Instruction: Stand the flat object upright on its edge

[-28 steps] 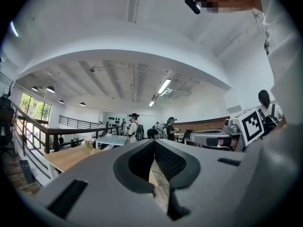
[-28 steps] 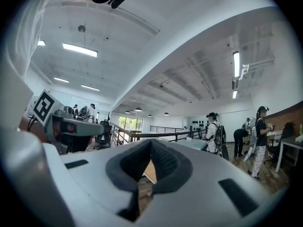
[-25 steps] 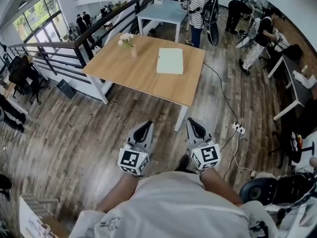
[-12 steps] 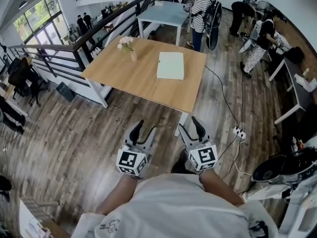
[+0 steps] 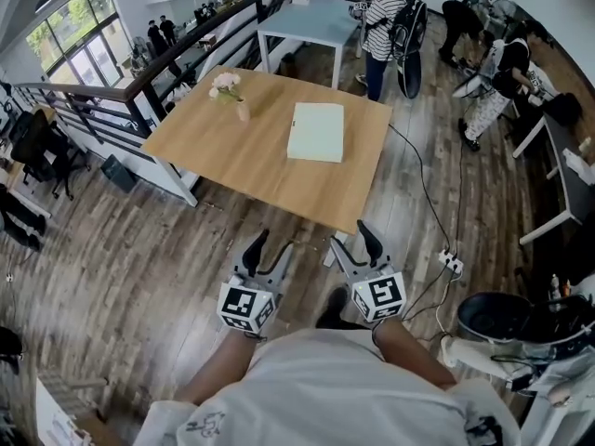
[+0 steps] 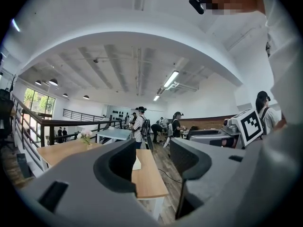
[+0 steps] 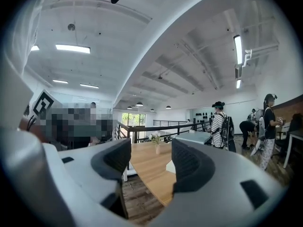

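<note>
— Pad?
— Pad (image 5: 316,132): pale green, flat on the bench (image 5: 232,161), toward its far right corner. Vase (image 5: 241,111) by the far left corner.
— Grippers?
— Left gripper (image 5: 271,243), right gripper (image 5: 352,238): I hold both short of the bench's near right corner. Jaws wide, just opened further, nothing between them.

A pale green flat object (image 5: 316,132) is lying on a light-wood table (image 5: 232,156) at upper centre, over dark brown plank flooring (image 5: 121,249); pink-white flowers (image 5: 223,84) are showing upper left, and a bystander (image 5: 383,15) is wearing black-and-white stripes at top.
</note>
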The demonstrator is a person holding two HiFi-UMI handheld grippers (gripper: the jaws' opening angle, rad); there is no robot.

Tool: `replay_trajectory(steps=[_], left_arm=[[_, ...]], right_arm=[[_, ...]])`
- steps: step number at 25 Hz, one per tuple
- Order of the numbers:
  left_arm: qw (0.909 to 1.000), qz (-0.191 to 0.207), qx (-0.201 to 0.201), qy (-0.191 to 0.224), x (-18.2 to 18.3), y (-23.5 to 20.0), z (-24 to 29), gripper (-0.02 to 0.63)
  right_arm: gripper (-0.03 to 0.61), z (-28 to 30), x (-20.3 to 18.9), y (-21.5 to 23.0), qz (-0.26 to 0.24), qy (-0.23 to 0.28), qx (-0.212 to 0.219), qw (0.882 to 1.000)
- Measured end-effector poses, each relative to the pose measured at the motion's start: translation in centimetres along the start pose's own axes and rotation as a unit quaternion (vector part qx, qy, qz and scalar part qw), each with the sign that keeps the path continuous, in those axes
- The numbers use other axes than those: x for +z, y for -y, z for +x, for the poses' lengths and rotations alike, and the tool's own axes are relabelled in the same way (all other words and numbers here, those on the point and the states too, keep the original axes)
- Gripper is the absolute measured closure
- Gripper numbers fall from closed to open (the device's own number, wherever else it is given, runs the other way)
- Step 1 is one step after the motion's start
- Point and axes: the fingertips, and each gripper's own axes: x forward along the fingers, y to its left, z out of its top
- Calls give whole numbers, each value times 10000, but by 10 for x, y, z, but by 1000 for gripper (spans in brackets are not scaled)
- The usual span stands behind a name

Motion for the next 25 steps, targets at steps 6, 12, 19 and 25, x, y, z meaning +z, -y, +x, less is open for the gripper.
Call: replay_trajectory(steps=[6, 12, 19, 25], left_arm=[[9999, -4, -15, -162, -5, -7, 90, 399], [9995, 159, 37, -275, 1, -10, 166, 399], [9990, 190, 34, -398, -5, -9, 228, 399], [9980, 91, 152, -609, -18, -33, 254, 399]], right_arm=[[297, 44, -5, 79, 147, -27, 71, 9999], [290, 71, -2, 160, 288, 6, -15, 9996], [287, 91, -14, 220, 476, -135, -132, 9987], [287, 117, -38, 236, 686, -474, -157, 9964]])
